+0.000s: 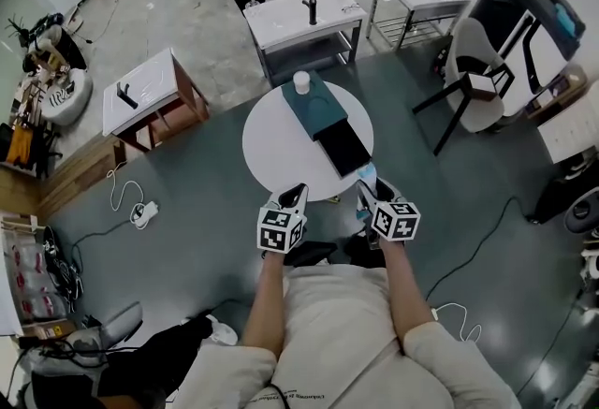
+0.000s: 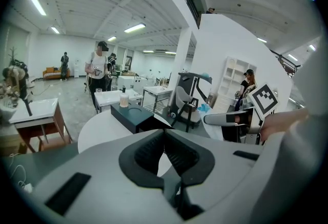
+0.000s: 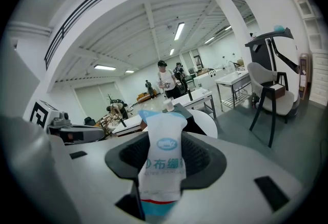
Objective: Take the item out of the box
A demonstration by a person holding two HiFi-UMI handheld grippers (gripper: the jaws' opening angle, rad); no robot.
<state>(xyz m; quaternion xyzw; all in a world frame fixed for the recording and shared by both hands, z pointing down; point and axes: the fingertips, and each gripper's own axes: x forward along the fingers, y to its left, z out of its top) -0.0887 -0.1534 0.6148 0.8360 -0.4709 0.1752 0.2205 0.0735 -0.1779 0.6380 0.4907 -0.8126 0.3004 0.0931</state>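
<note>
Right gripper (image 1: 371, 192) is clamped on the packet (image 3: 164, 151), a soft white pouch with a blue end and blue print. It stands upright between my jaws, and the pads press its lower half from both sides. So the item is out of the box (image 1: 323, 117) and in my grip. I hold it at the near right edge of the round white bench (image 1: 271, 150), just beside the box's near end.

The box lies across the middle of the bench, running from the far edge toward the near right. Its far part is dark teal with a round hollow in the top. The near part is a black tray (image 1: 344, 150) sticking out toward me, and I cannot tell what is inside it. A small white cylinder (image 1: 301, 81) stands upright at the far end of the box, touching or just beside it.

Left gripper (image 1: 296, 195) hovers at the near edge of the bench, beside the right one but apart from it. Its jaws are drawn together at the tips with nothing between them.
</note>
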